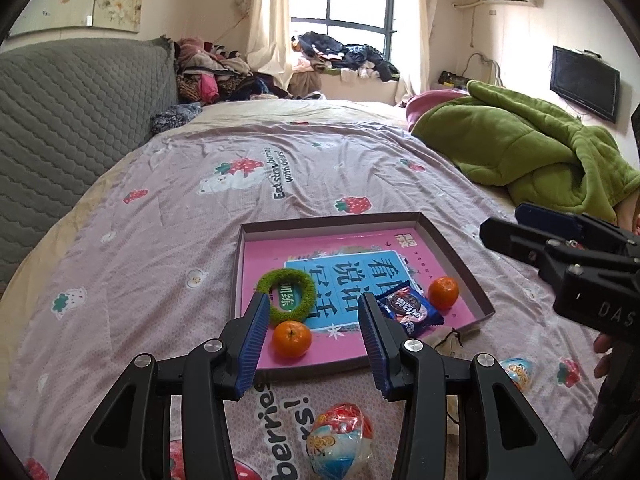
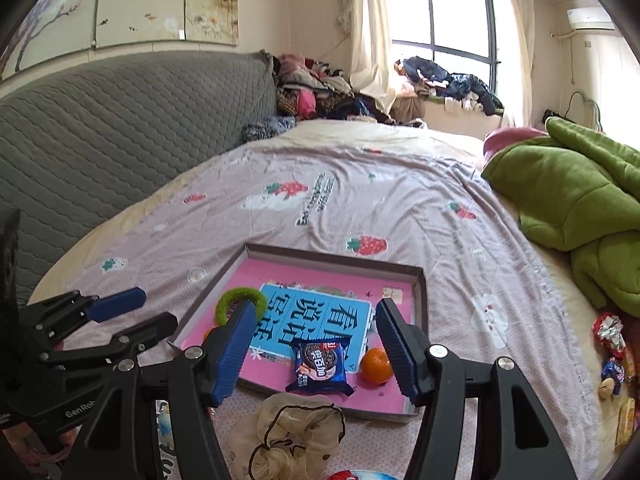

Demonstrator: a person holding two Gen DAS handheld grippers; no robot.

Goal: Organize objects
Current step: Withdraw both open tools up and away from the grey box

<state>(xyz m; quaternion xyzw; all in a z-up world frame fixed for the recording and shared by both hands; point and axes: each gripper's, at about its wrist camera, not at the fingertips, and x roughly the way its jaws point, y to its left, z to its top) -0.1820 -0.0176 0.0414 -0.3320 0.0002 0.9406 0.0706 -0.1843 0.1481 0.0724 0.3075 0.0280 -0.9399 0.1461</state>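
Note:
A shallow box lid with a pink and blue printed bottom lies on the bed. In it are a green fuzzy ring, two oranges and a blue Oreo packet. My left gripper is open and empty, just above the near orange. My right gripper is open and empty over the Oreo packet; it also shows at the right of the left wrist view.
A wrapped egg toy and a second one lie on the strawberry sheet in front of the lid. A beige drawstring pouch lies by the lid's near edge. Green blanket at right, grey headboard at left, wrapped candies far right.

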